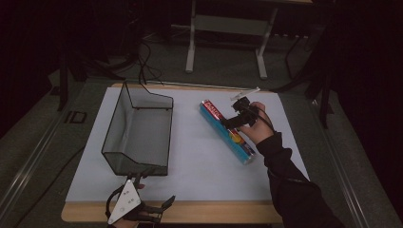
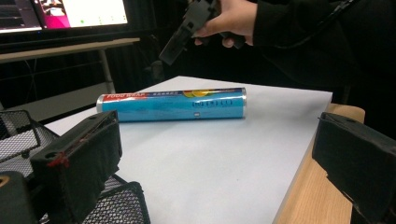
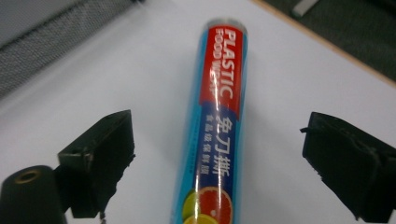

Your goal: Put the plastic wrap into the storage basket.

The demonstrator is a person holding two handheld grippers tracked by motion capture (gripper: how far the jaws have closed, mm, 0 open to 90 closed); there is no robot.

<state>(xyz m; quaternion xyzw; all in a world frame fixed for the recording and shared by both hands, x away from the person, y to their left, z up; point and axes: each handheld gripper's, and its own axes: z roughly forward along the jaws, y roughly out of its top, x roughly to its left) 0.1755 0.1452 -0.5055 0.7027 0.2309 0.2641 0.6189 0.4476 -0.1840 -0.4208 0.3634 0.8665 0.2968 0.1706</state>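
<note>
White table [image 1: 199, 166]: the wrap roll [image 1: 228, 131] lies right of the basket [image 1: 138, 130]. Right gripper [image 3: 217, 144], jaws wide, straddles it (left gripper [image 2: 215, 154] idles, wide); best lower squarely, clamp mid-length.

Dim, murky high view; gripper views brighter, slightly soft, near jaws blurred.

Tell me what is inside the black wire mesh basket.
The wire mesh basket looks empty: its floor shows through the open top with nothing lying on it. The strip just behind the near wall is veiled by mesh, so something small there could go unseen.
</note>
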